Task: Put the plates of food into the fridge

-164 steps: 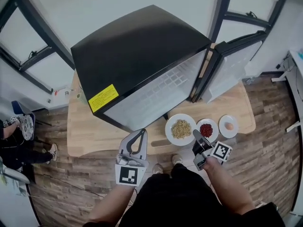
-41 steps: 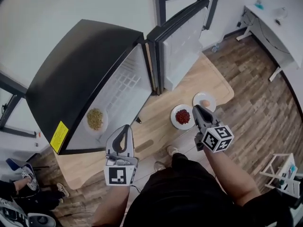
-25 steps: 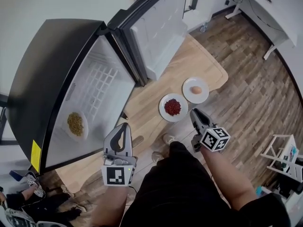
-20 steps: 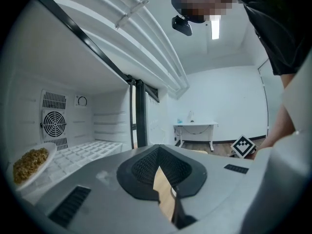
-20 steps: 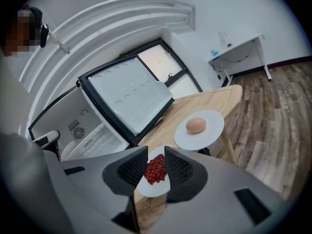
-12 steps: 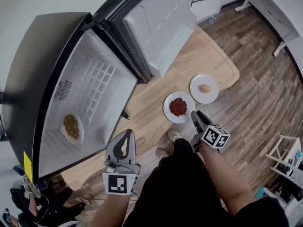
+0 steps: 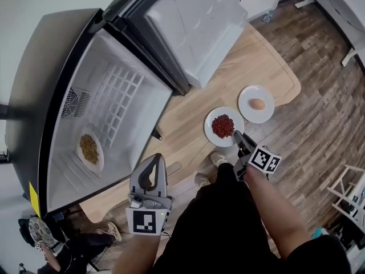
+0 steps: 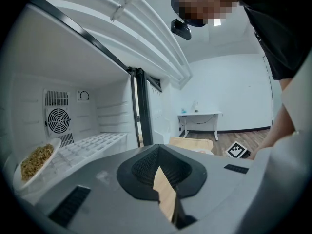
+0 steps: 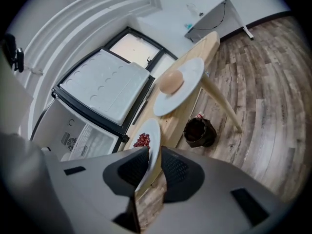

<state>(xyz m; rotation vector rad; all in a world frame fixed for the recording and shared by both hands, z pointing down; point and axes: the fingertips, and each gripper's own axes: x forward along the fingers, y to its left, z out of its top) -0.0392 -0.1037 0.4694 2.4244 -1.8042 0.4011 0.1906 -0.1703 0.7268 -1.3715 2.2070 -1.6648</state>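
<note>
A wood-plank floor (image 7: pixel 319 67) surrounds a pale wooden table (image 7: pixel 268 61) that carries a black mini fridge (image 7: pixel 51 67), its door swung wide. The right gripper (image 7: pixel 237 136) has just been closing its jaws around the near rim of the white plate of red food bits (image 7: pixel 223 126) at the table's edge, but the pads do not look clamped yet. A shallow bite on that thin rim could tip the plate and spill it, or shove it into the white plate with an egg (image 7: pixel 256 103) just beside it. The left gripper (image 7: pixel 155 157) is closed and empty. The white plate of yellowish grain (image 7: pixel 89 149) lies inside the fridge.
</note>
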